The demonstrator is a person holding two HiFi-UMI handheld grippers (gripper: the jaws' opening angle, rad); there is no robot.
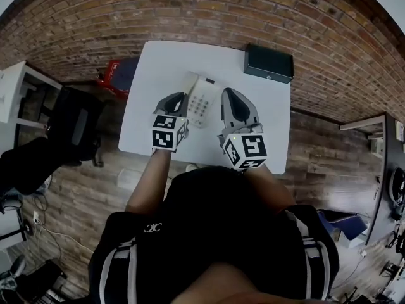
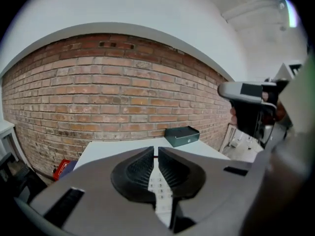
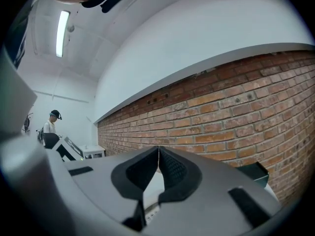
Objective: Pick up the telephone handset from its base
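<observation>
Left gripper hangs low over a white table, its jaws closed tip to tip with nothing between them. In the left gripper view the telephone and its number keys show through the thin slit below the joined tips, just in front of the gripper. Right gripper is held beside it, apart from it, jaws likewise pressed together and empty. The telephone sits on the table between the two grippers' noses, and the handset lies on its left side, on the base, gripped by neither gripper. A dark box sits at the table's far right corner near the brick wall.
</observation>
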